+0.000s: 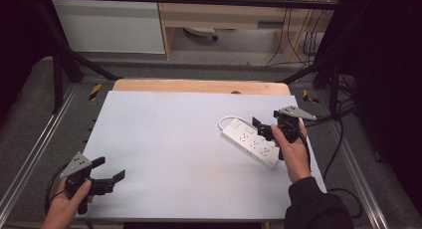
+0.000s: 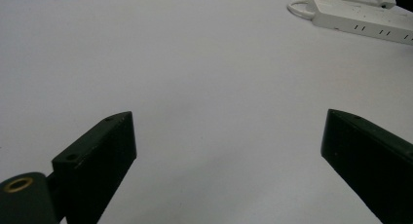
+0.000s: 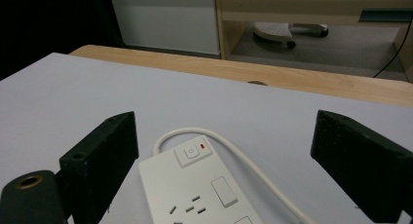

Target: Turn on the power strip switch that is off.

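Observation:
A white power strip (image 1: 250, 142) lies slantwise on the right part of the white tabletop (image 1: 169, 134), its cord (image 1: 228, 120) looping at the far end. My right gripper (image 1: 261, 129) hovers over the strip's upper right side, open, with nothing between its jaws. In the right gripper view the strip (image 3: 204, 185) sits low between the jaws of the right gripper (image 3: 224, 119), its switch (image 3: 193, 151) and cord (image 3: 248, 165) in plain sight. My left gripper (image 1: 110, 168) stands open near the front left corner. The left gripper (image 2: 229, 119) looks across bare table toward the strip (image 2: 360, 20).
A wooden edge (image 1: 199, 85) runs along the table's back. Black frame bars (image 1: 59, 64) stand at both sides, with a wooden shelf unit (image 1: 224, 15) and cables (image 1: 298, 40) on the floor behind. A black cable (image 1: 341, 139) trails off the right side.

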`<move>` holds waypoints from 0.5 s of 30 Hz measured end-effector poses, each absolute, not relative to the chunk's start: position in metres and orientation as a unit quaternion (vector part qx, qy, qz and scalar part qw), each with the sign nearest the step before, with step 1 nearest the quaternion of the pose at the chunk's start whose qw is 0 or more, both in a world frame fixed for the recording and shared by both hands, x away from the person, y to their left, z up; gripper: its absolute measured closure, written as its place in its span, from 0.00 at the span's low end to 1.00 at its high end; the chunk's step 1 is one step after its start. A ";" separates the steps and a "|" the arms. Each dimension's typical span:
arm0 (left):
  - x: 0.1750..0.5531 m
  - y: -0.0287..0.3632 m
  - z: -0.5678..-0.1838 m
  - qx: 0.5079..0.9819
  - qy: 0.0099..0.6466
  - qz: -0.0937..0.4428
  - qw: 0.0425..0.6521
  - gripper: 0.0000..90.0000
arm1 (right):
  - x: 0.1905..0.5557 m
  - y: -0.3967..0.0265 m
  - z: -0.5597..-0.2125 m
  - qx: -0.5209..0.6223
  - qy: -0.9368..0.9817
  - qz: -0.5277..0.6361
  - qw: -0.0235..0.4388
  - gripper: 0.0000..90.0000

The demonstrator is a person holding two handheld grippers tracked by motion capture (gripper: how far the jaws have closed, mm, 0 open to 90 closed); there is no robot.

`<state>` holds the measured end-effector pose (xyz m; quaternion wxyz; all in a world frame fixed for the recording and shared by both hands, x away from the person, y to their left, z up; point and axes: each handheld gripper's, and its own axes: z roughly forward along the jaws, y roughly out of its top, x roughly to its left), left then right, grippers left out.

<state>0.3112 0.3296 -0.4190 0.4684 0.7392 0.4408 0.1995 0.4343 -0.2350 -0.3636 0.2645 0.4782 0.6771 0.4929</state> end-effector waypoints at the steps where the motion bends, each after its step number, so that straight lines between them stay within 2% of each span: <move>1: 0.311 0.330 -0.419 0.739 0.441 0.200 0.468 0.07 | 0.433 -0.236 -0.363 0.476 0.678 0.493 0.267 0.12; 7: 0.311 0.329 -0.419 0.740 0.440 0.199 0.469 0.07 | 0.423 -0.240 -0.361 0.463 0.676 0.499 0.281 0.11; 15: 0.311 0.329 -0.419 0.738 0.441 0.198 0.470 0.07 | 0.413 -0.246 -0.358 0.453 0.677 0.503 0.290 0.05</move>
